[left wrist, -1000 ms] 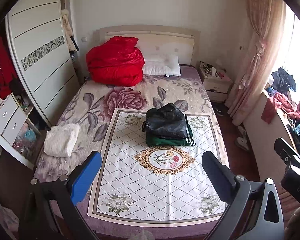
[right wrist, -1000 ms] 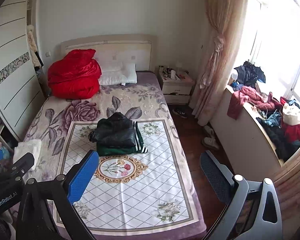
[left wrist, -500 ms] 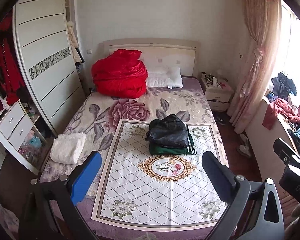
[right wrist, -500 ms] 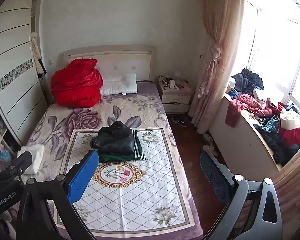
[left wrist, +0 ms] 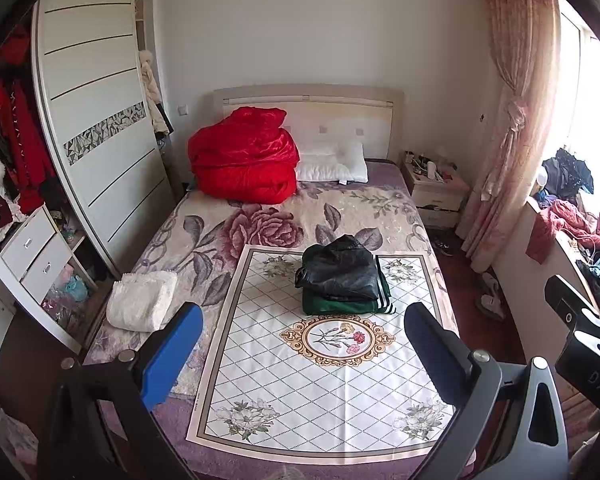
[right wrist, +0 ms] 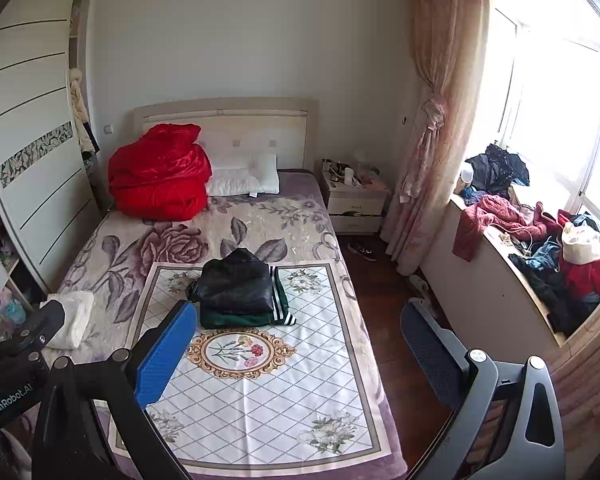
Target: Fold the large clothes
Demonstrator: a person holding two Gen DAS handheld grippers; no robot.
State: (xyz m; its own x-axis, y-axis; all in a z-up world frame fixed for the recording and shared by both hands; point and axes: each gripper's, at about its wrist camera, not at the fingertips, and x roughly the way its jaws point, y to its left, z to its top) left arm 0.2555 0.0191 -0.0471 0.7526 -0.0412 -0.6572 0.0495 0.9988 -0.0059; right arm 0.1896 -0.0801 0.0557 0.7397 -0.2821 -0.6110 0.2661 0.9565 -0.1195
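As both views have pulled back from the bed (left wrist: 260, 216), both claws, left (left wrist: 300, 344) and right (right wrist: 296, 344), gape wide and empty; the 2 folded garments (left wrist: 342, 280) sit stacked at 12 o'clock, seemingly finished.

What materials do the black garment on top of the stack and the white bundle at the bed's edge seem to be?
Black garment: probably leather or imitation, smooth with a dull sheen. White bundle: looks like plush fleece or towelling, matt and fuzzy.

Near mat (left wrist: 332, 408) lies bare (folded stack (left wrist: 342, 280) blocks its far end).
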